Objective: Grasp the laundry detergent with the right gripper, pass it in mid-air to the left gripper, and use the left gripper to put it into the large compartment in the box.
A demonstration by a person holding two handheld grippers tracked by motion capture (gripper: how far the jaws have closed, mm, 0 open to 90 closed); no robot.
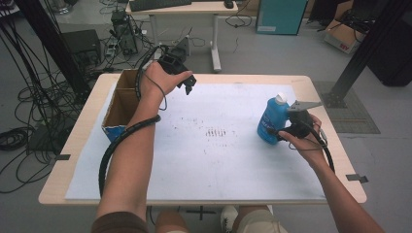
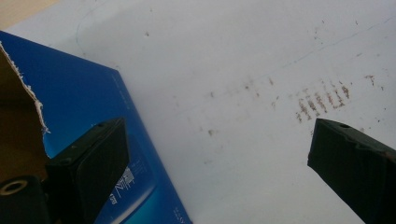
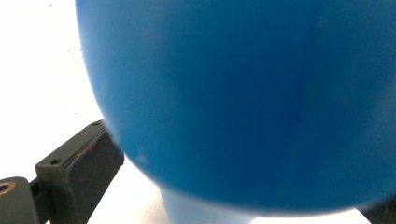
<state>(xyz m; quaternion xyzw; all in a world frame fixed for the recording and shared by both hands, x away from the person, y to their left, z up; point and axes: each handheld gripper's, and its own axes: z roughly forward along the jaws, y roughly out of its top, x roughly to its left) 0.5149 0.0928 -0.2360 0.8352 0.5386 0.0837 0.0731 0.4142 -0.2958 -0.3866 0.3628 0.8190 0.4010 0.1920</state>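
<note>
Blue plastic bottle with a white cap (image 1: 273, 119) stands at the worktop's (image 1: 204, 145) right side, pinched by the right tongs (image 1: 273, 131). Left tongs (image 1: 189, 86) hang spread and empty beside the open cardboard box (image 1: 119, 104). Judging by this, the grasp step is in hand; next calls for a steady lift toward the box.

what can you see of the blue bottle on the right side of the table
The blue bottle looks like glossy plastic, with a white cap on top and a label with white print on its side. It stands upright, perhaps slightly tilted, on the white sheet at the table's right. The right gripper has its jaws around the lower body, and in the right gripper view the blue body bulges between the jaws, with a paler blue part below it. Whether it is lifted off the sheet cannot be told.
</note>
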